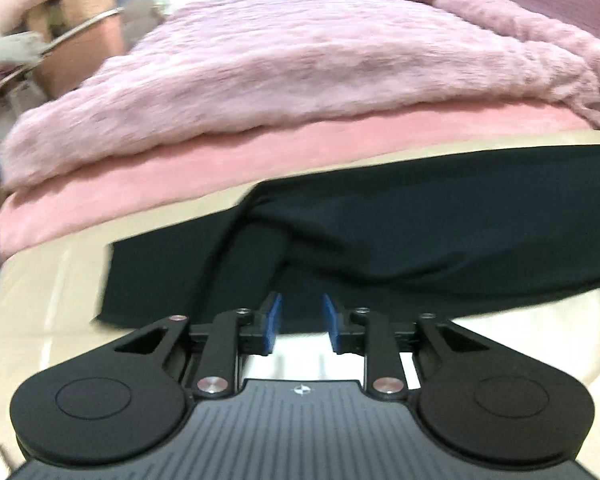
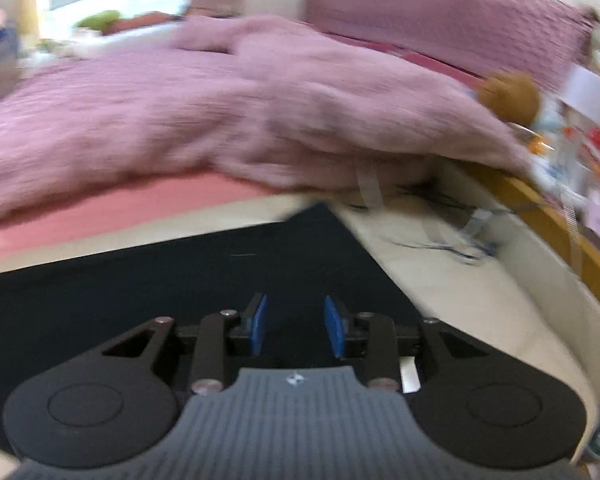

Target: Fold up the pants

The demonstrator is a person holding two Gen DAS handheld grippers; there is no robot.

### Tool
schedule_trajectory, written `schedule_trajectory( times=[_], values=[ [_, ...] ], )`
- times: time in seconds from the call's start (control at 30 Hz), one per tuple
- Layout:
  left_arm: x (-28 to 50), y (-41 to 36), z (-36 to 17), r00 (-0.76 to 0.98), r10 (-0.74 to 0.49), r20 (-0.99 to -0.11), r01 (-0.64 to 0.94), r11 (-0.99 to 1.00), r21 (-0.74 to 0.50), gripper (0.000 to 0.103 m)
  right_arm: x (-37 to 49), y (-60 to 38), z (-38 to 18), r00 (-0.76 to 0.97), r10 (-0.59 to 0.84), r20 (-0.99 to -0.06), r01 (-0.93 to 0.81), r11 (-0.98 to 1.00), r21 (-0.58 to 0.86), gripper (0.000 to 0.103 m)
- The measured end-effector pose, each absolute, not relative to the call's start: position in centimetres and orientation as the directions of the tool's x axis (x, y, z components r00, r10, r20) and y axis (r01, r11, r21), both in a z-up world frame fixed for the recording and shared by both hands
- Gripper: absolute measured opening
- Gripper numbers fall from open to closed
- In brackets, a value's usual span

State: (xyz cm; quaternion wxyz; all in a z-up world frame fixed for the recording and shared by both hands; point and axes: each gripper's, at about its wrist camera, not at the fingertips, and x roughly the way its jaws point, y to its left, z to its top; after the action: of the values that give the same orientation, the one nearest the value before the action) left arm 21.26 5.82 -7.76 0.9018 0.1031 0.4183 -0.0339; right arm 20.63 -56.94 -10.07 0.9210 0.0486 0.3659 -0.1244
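The dark pants (image 1: 420, 232) lie spread on the cream sheet (image 1: 48, 292) near the front edge of the bed, partly folded with one wrinkled ridge. Both the left gripper (image 1: 302, 316) and the right gripper (image 2: 296, 320) hover over the cloth, jaws partly apart and holding nothing. I think the next move needs a new grip at an edge. The fluffy pink blanket (image 1: 280, 64) lies just behind the pants, not in the way.

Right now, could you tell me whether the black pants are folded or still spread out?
Partly folded: in the left wrist view, the black pants lie flat on the bed with one layer doubled over a lower one.
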Motion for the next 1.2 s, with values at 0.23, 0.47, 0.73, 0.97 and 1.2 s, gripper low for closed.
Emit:
schedule_trajectory(
  times=[0.23,0.47,0.73,0.97,1.2],
  values=[
    [18.8,11.0,-9.2,0.648,0.146,-0.747,-0.024,0.985,0.171,0.066,19.6,-45.0,-11.4,0.73,0.058,-0.681,-0.017,0.998,0.067,0.028],
    [20.0,17.0,-11.1,0.628,0.104,-0.772,-0.192,0.981,-0.024,0.066,20.1,-39.1,-13.1,0.703,0.111,-0.703,-0.111,0.993,0.046,0.028],
    [20.2,17.1,-11.8,0.667,-0.016,-0.745,-0.154,0.975,-0.159,0.002,21.4,-38.3,-14.0,0.677,0.064,-0.733,-0.093,0.996,0.001,0.028],
    [20.9,17.2,-3.0,0.742,-0.022,-0.67,-0.052,0.995,-0.09,0.002,21.0,-39.7,-14.4,0.677,0.016,-0.736,-0.052,0.998,-0.026,0.028],
    [22.1,16.7,5.6,0.733,-0.066,-0.677,0.053,0.998,-0.04,0.002,21.2,-41.3,-14.0,0.699,-0.016,-0.715,-0.004,1.0,-0.025,0.028]
  ],
)
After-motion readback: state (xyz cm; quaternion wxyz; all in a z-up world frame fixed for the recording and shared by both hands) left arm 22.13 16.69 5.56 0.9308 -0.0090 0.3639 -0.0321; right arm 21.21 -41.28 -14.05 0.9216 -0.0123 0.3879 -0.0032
